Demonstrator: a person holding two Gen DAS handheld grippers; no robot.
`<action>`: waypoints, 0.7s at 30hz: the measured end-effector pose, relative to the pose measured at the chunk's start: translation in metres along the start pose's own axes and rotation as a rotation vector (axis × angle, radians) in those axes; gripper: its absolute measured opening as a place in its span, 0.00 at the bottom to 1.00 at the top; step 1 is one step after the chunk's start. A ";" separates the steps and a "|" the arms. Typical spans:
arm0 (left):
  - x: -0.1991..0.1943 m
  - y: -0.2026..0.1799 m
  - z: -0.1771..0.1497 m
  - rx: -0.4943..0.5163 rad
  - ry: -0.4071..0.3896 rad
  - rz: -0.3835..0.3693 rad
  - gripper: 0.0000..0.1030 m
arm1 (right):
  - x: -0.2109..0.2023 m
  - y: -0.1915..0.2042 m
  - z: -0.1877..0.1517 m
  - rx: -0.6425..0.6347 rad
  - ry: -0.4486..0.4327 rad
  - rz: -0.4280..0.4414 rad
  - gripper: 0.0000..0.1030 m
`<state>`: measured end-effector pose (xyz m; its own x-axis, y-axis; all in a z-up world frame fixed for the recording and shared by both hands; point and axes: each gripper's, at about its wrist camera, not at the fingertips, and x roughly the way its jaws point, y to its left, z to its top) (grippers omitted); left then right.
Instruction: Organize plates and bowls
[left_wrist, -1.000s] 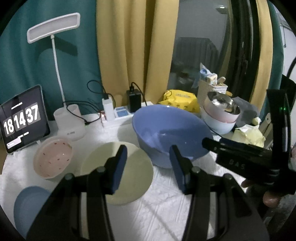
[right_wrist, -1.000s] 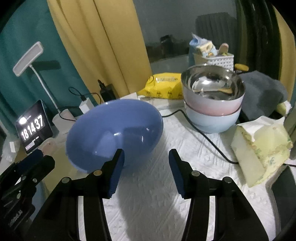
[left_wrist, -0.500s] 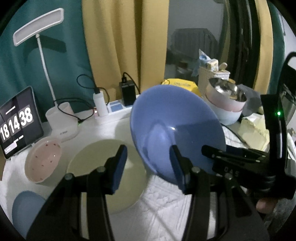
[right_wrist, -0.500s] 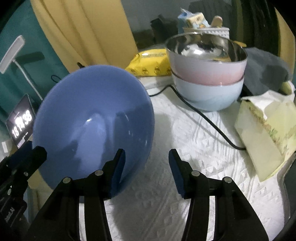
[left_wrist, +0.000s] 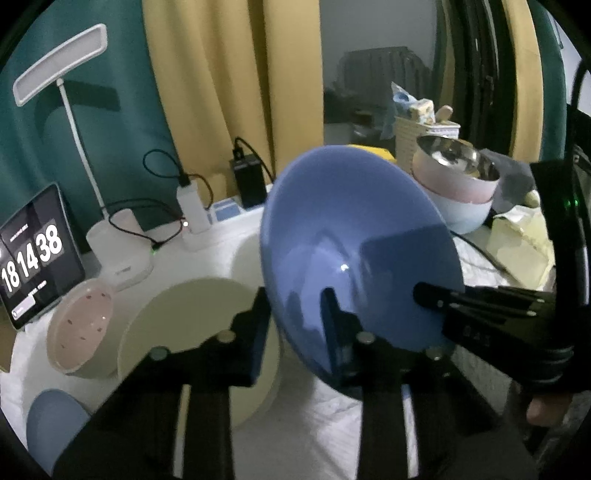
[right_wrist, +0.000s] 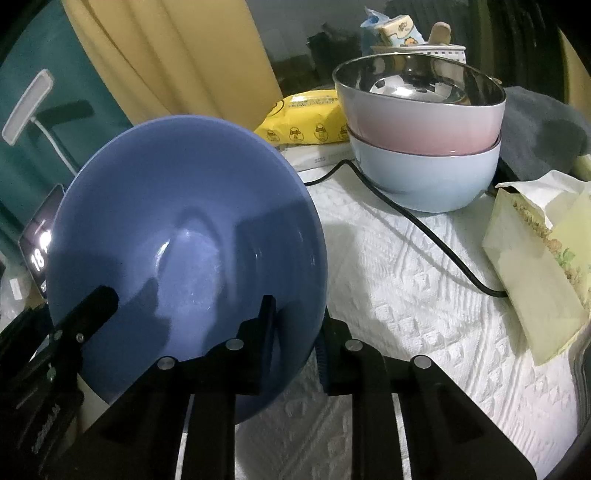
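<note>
Nearest the lens, the right gripper (right_wrist: 295, 334) is clamped on the rim of the big blue bowl (right_wrist: 184, 240), one finger inside the bowl and one outside, pinching the wall. The bowl is tipped steeply, its mouth facing the cameras, and it hangs above the white quilted cloth (right_wrist: 424, 314). The left gripper (left_wrist: 295, 325) grips the same bowl's rim from the other side (one finger in front of the wall, one behind), though the dim light makes the exact contact hard to judge.

Just left of the blue bowl, in the left wrist view, a pale cream plate (left_wrist: 192, 332) lies flat on the cloth, and beyond it a pink speckled bowl (left_wrist: 81, 328). A small blue dish (left_wrist: 51, 424) peeks in at the lower left edge.

Further back, right of the blue bowl, a pink bowl with a steel lining (right_wrist: 421, 99) sits nested in a light blue bowl (right_wrist: 424, 177). A black cable (right_wrist: 424, 229) runs past them toward a tissue pack (right_wrist: 539, 266). Behind, a yellow packet (right_wrist: 306, 118), a clock display (left_wrist: 33, 258) reading 18 14 38 and a white desk lamp (left_wrist: 62, 62).
</note>
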<state>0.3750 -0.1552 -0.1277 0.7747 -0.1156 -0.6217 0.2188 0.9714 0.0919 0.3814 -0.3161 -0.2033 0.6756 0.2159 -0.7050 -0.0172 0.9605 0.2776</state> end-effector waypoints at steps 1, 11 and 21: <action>0.000 0.001 0.000 -0.004 0.004 -0.002 0.24 | 0.000 0.000 0.000 0.001 -0.002 0.002 0.19; -0.007 0.006 0.000 -0.033 0.015 -0.015 0.23 | -0.023 0.006 0.001 -0.032 -0.054 -0.008 0.15; -0.036 0.012 -0.002 -0.051 -0.015 -0.041 0.23 | -0.054 0.015 0.002 -0.054 -0.101 -0.017 0.14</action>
<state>0.3489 -0.1386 -0.1061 0.7745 -0.1583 -0.6125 0.2201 0.9751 0.0263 0.3464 -0.3135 -0.1600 0.7471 0.1837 -0.6389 -0.0436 0.9725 0.2287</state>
